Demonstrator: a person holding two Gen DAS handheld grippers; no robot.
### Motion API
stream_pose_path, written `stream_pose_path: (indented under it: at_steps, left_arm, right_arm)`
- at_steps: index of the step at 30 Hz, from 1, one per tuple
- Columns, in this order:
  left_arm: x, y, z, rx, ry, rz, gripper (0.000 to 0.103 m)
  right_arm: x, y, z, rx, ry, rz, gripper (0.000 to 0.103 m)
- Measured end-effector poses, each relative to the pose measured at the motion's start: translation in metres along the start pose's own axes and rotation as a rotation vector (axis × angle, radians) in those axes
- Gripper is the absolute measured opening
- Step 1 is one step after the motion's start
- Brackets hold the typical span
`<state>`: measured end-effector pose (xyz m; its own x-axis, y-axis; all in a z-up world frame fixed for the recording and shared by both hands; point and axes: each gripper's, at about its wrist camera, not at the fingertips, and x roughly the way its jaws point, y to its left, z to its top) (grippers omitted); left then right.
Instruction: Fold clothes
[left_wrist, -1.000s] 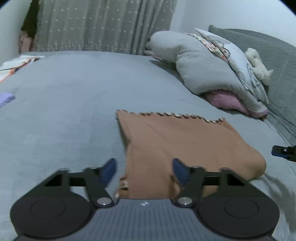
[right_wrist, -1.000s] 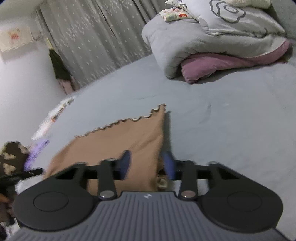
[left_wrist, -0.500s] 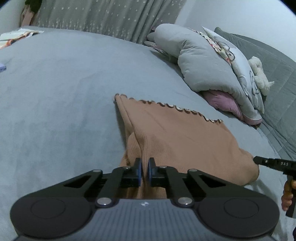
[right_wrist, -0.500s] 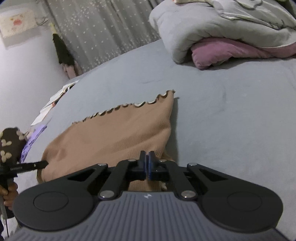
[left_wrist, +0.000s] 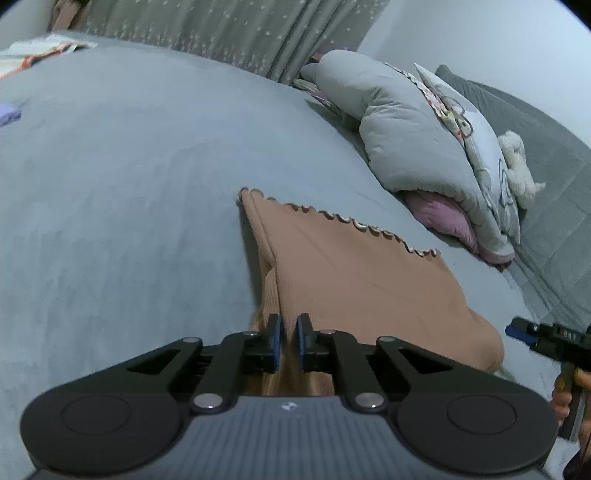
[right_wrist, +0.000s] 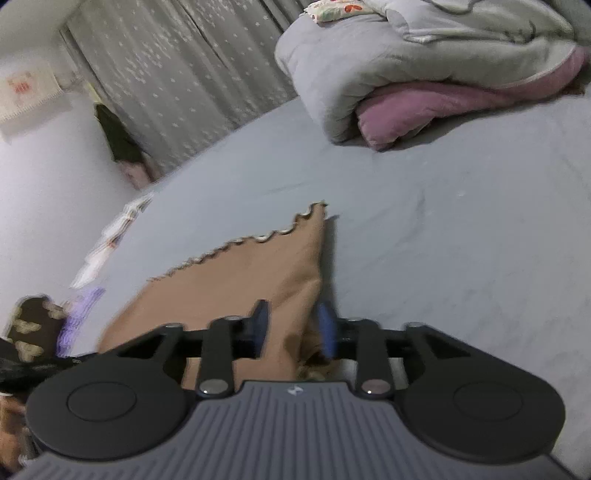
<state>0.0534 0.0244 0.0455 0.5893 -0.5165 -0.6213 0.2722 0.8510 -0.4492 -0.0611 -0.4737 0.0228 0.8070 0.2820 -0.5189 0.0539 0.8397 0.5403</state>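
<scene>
A tan top (left_wrist: 354, 280) with a scalloped hem lies folded on a grey bed (left_wrist: 122, 206), its hem pointing toward 12 o'clock in both wrist views. The left gripper (left_wrist: 288, 341) sits at the garment's near left corner, its blue pads (left_wrist: 276, 343) drawn almost together with a bunch of the tan cloth between them; the jaws have just eased apart a little, and whether the pads still pinch the cloth cannot be told. The right gripper (right_wrist: 293, 326), at the garment's near right corner, has just been opening: its jaws stand apart with a raised ridge of the cloth between them, the pads clear of it. In the left view the right gripper's tip shows at 3 o'clock, held by a hand (left_wrist: 561, 398). A rolled grey quilt (left_wrist: 410, 129) over a pink one lies at 1 o'clock; a grey curtain (left_wrist: 236, 29) hangs at 12 o'clock.
</scene>
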Motion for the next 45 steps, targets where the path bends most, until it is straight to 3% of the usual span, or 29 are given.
stream_pose_path:
  at_steps: [4, 5, 6, 8, 16, 18, 20, 24, 29, 32, 35, 38, 45]
  left_arm:
    - [0.009, -0.003, -0.006, 0.010, 0.003, 0.034, 0.011]
    - [0.010, -0.005, -0.007, 0.028, -0.003, 0.054, 0.011]
    - [0.010, -0.007, -0.008, 0.033, -0.006, 0.068, 0.011]
    - [0.011, -0.005, -0.007, 0.024, -0.011, 0.092, 0.011]
    - [0.009, 0.008, -0.003, -0.003, -0.018, 0.112, 0.012]
    - [0.005, 0.006, -0.001, 0.019, -0.026, 0.122, 0.019]
    - [-0.001, 0.007, 0.001, 0.013, -0.039, 0.133, 0.026]
    - [-0.010, 0.013, 0.003, -0.002, -0.060, 0.188, 0.025]
    - [-0.014, 0.006, 0.000, -0.008, -0.038, 0.145, 0.030]
    - [-0.017, -0.003, -0.004, 0.030, -0.040, 0.180, 0.032]
    - [-0.027, -0.010, -0.010, 0.045, -0.052, 0.194, 0.038]
    - [-0.035, -0.017, -0.019, 0.048, -0.054, 0.179, 0.056]
    - [-0.038, -0.033, -0.039, 0.065, -0.035, 0.187, 0.057]
  right_arm:
    - [0.024, 0.007, -0.012, -0.037, 0.095, -0.004, 0.042]
    - [0.029, 0.011, -0.016, -0.054, 0.110, -0.012, 0.026]
    - [0.033, 0.015, -0.018, -0.074, 0.117, -0.028, 0.017]
    - [0.037, 0.025, -0.016, -0.101, 0.100, -0.079, 0.013]
    - [0.039, 0.026, -0.005, -0.117, 0.088, -0.147, 0.009]
    - [0.038, 0.022, -0.004, -0.101, 0.095, -0.142, 0.013]
    - [0.033, 0.015, -0.003, -0.071, 0.089, -0.144, 0.025]
    - [0.025, 0.007, -0.002, -0.046, 0.081, -0.154, 0.035]
    - [0.019, 0.009, -0.005, -0.038, 0.070, -0.168, 0.042]
    - [0.013, 0.000, -0.003, -0.003, 0.050, -0.236, 0.055]
    - [0.007, -0.012, -0.002, 0.067, 0.045, -0.276, 0.058]
    - [0.005, -0.024, -0.004, 0.163, 0.060, -0.224, 0.059]
    - [0.005, -0.025, -0.023, 0.344, 0.128, -0.044, 0.063]
